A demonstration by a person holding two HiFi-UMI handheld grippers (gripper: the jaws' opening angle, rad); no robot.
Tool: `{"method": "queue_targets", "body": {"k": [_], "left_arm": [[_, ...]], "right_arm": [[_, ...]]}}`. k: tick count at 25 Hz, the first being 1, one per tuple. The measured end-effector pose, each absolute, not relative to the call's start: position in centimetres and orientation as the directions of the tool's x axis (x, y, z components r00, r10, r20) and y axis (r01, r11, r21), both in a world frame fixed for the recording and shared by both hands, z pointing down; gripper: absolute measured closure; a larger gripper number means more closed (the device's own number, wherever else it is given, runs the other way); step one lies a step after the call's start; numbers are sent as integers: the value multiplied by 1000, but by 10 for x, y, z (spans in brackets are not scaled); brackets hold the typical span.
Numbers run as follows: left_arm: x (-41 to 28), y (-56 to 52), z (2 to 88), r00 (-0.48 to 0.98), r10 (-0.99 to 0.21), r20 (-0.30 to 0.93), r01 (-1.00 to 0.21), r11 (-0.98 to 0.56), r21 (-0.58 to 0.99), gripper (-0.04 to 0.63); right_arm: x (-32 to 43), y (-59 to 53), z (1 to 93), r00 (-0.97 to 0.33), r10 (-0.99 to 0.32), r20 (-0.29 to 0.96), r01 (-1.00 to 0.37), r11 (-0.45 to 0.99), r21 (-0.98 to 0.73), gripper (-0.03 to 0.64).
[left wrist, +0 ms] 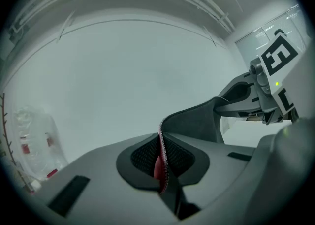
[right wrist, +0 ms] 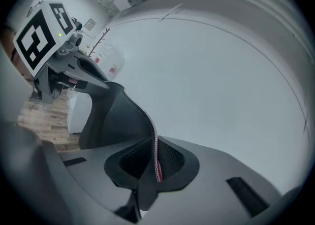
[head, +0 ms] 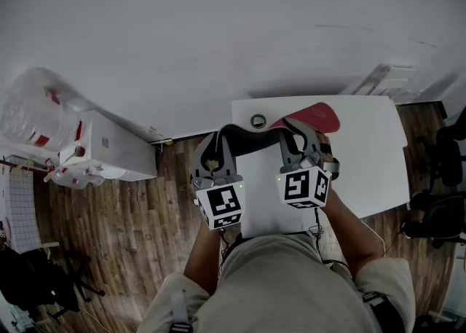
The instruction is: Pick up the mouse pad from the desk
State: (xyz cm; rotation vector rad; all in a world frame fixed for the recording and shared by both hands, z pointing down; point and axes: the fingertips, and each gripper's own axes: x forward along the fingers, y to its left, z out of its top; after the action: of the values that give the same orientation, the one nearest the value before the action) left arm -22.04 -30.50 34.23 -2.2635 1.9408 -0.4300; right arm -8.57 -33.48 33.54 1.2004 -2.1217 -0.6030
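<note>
Pad [head: 314, 116] held above desk [head: 371, 149].
Left gripper [head: 210, 148] and right gripper [head: 298, 138] jaws pinch only its edge; it may slip.

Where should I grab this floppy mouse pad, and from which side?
Pinch the mouse pad on its thin stitched edge at two spots set apart, coming in from the person's side, as the left gripper and right gripper do now. It is limp and arches between them, so a single grip would probably let it droop.
</note>
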Motion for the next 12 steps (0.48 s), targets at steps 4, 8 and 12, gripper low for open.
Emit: {"method": "queue_targets", "body": {"k": [4,8,12], "left_arm": [[-220,-302,306,133,-990,57,-945,-144,-292,565],[-222,-299,285,124,-992,10,-947,-121,-297,565],[-225,-292,269,119,-993,-26,-949,-106,-296,565]], "right_arm": [[-87,-335,312,-408,-875,260,-624,475,621,558],[-91,-335,302,-421,-875,239,-640,473,606,558],[-98,-327,292,-454,-866,209,-663,486,570,558]]}}
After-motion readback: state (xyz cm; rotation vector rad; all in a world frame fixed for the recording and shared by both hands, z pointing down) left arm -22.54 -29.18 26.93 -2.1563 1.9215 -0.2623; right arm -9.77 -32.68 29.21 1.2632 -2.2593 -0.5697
